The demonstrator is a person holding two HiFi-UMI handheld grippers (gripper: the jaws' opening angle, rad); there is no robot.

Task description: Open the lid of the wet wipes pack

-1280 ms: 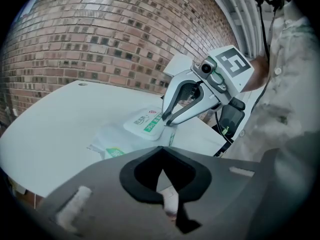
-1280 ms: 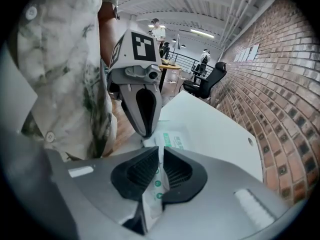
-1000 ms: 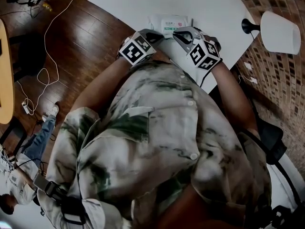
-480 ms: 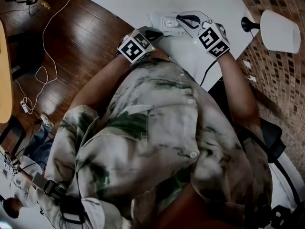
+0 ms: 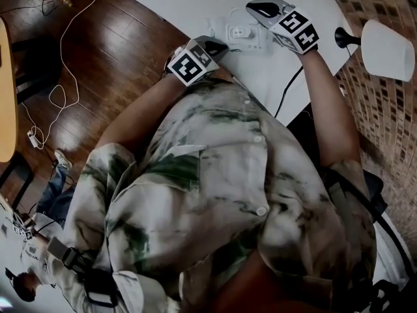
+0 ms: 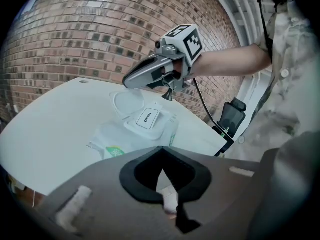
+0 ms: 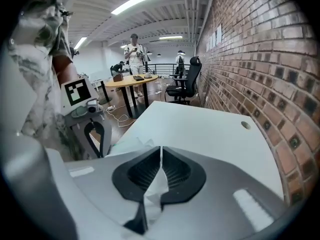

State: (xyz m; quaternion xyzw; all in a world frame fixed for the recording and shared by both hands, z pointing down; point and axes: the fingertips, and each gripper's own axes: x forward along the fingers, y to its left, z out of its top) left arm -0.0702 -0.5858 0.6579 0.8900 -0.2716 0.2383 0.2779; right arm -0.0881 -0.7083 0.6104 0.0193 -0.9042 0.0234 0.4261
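My right gripper (image 6: 127, 84) has gone up and farther away; its shut jaws seem to pinch the clear lid (image 6: 127, 103), now flipped open; my left gripper (image 6: 161, 173) stays shut on the near end of the wet wipes pack (image 6: 120, 141) on the white table (image 6: 50, 119); the job looks done.

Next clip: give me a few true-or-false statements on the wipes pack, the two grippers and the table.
1. The pack's lid is flipped up. True.
2. The pack lies on the wooden floor. False: it lies on the white table.
3. The left gripper has its jaws wide apart. False: they are together at the pack's near edge.
4. The right gripper is at the lid's top edge. True.
5. In the head view, a white lamp stands to the right of the right gripper. True.
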